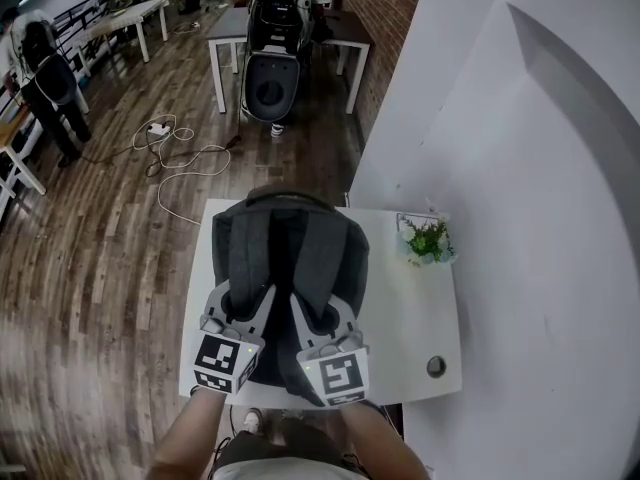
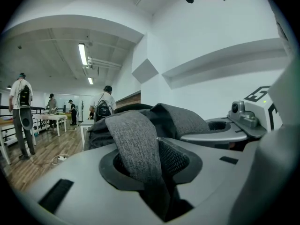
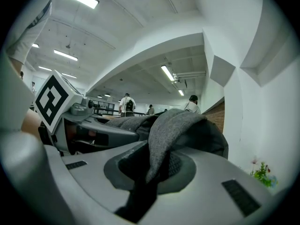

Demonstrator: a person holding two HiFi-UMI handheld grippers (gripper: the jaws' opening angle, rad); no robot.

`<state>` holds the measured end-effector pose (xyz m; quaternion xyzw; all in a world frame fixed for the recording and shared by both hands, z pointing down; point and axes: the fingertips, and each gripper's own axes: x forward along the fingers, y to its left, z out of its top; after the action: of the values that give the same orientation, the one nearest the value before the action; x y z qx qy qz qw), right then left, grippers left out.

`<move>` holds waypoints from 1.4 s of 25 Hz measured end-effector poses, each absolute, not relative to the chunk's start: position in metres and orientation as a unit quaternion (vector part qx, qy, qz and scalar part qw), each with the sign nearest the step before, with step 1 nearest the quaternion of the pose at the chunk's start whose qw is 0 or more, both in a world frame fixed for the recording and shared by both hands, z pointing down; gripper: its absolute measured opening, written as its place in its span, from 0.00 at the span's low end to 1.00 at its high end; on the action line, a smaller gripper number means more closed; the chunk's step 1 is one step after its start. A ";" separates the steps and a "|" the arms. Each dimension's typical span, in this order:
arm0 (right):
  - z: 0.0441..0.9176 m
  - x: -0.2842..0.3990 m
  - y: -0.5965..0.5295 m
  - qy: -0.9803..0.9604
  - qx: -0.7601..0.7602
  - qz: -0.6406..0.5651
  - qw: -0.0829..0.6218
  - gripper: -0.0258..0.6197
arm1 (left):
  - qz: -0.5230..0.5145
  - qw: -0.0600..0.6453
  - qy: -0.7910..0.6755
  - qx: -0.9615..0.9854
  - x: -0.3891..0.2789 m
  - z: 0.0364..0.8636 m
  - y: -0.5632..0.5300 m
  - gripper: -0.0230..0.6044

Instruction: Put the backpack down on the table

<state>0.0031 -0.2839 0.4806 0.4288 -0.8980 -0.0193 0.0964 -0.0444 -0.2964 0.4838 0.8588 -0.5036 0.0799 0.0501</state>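
Evidently the backpack [image 1: 290,258] is lying flat on the white worktop [image 1: 420,308], back panel and shoulder straps facing up, its top handle pointing to 12 o'clock and its lower end sitting close to the worktop's 6 o'clock edge, where the grippers are covering it. The left gripper [image 1: 245,303] is standing at about 7 o'clock of the bag, with the left strap [image 2: 133,144] running through the gap of its jaws; those jaws are standing a little apart, so the grey webbing appears to be lying loosely between them rather than being squeezed. The right gripper [image 1: 322,318] is sitting at about 5 o'clock, just beside its partner, and its jaws are pinching the right strap [image 3: 171,135], which is arching up out of the slot and folding over. Judging by the way both straps are bending and draping, the bag is behaving as a soft, limp fabric thing: it is sagging wherever nothing is supporting it, and it is unlikely to break or slide on the woven cloth. The padded straps are looking like the sensible places to hold, one in each gripper, since they are giving thick, grippy material and are keeping the load balanced. How heavy it is cannot be told, though the body seems fairly full. A small potted plant [image 1: 428,240] is standing at 2 o'clock of the bag, well apart from it.
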 end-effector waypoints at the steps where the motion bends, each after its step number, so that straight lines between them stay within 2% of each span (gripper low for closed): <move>1: 0.484 0.004 -0.287 -0.898 0.428 -0.017 0.099 0.14 | 0.083 0.054 -0.504 0.858 -0.044 0.489 -0.299 0.23; 11: 0.511 0.008 -0.307 -0.897 0.424 0.001 0.127 0.14 | 0.102 0.082 -0.507 0.852 -0.044 0.521 -0.313 0.33; 35: 0.545 0.034 -0.323 -0.876 0.450 0.031 0.172 0.22 | 0.137 0.096 -0.520 0.838 -0.053 0.565 -0.314 0.41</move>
<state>0.0336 -0.3232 0.5453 0.4500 -0.8758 0.0314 0.1716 -0.0527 -0.3143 0.5646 0.8379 -0.5196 0.1368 0.0958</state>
